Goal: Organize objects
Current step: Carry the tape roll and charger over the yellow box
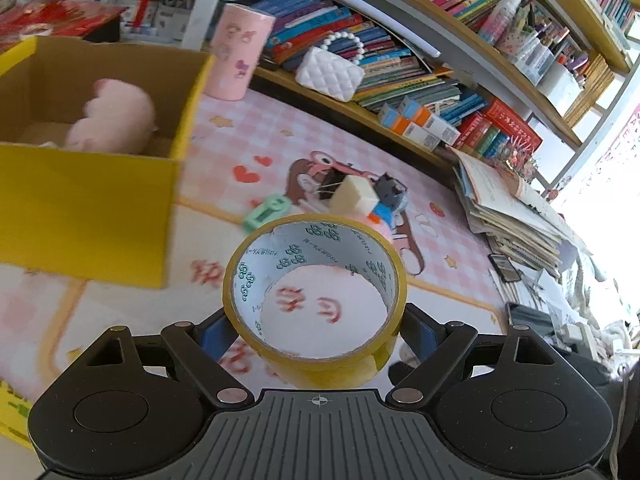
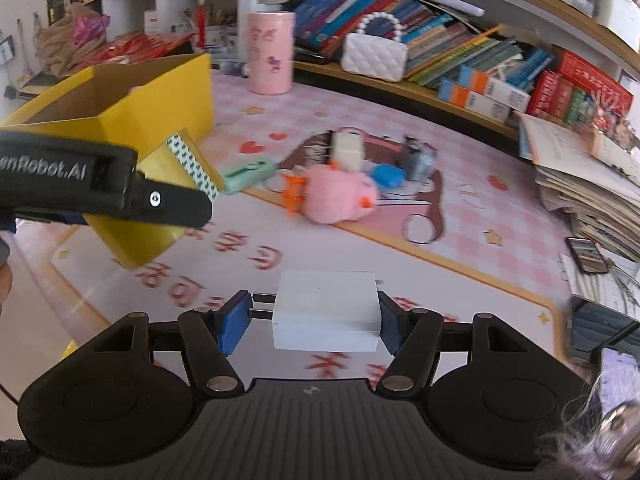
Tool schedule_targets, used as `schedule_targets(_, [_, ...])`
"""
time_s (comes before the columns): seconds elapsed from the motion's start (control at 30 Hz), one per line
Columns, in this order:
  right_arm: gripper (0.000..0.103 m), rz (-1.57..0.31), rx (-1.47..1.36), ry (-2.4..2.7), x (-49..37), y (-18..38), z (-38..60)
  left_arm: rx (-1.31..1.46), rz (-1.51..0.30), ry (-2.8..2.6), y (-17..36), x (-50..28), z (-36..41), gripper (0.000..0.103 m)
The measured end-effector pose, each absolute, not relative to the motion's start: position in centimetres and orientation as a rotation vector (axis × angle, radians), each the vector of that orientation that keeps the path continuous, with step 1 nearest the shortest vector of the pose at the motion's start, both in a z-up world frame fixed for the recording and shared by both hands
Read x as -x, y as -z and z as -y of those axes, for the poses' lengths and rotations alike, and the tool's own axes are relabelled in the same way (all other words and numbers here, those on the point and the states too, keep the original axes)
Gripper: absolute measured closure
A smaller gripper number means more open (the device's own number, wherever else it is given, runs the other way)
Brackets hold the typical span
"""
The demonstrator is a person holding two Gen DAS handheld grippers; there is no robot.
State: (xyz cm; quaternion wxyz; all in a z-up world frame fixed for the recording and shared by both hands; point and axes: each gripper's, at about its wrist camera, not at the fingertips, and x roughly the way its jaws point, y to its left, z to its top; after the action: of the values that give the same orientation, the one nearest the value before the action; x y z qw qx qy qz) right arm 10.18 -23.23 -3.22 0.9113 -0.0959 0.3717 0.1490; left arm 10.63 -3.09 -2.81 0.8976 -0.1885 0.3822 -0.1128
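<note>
My left gripper (image 1: 316, 332) is shut on a yellow tape roll (image 1: 376, 364), held above the pink mat to the right of the yellow cardboard box (image 1: 88, 208). A pink plush (image 1: 116, 120) lies inside the box. My right gripper (image 2: 312, 320) is shut on a white charger plug (image 2: 326, 312), prongs pointing left, above the mat. The left gripper's black body (image 2: 80, 176) shows in the right wrist view, in front of the box (image 2: 160, 100). On the mat lie a pink plush chick (image 2: 340, 194), a green item (image 2: 248, 174), a white cube (image 2: 348, 150) and a blue item (image 2: 386, 176).
A pink cylinder tin (image 2: 270, 54) and a white quilted handbag (image 2: 374, 56) stand at the back by a low shelf of books (image 2: 460, 52). A stack of books and papers (image 2: 580, 172) lies at the right. A phone (image 2: 586, 254) lies near it.
</note>
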Motion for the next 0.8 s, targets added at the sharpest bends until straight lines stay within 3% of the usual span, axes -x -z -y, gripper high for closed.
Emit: schedule_targets(0.8, [0.04, -0.73, 0.263, -0.46, -3.2, 2.3, 9.2, 0.427, -0.774, 0.141, 2.0, -2.5, -9.8, 0.016])
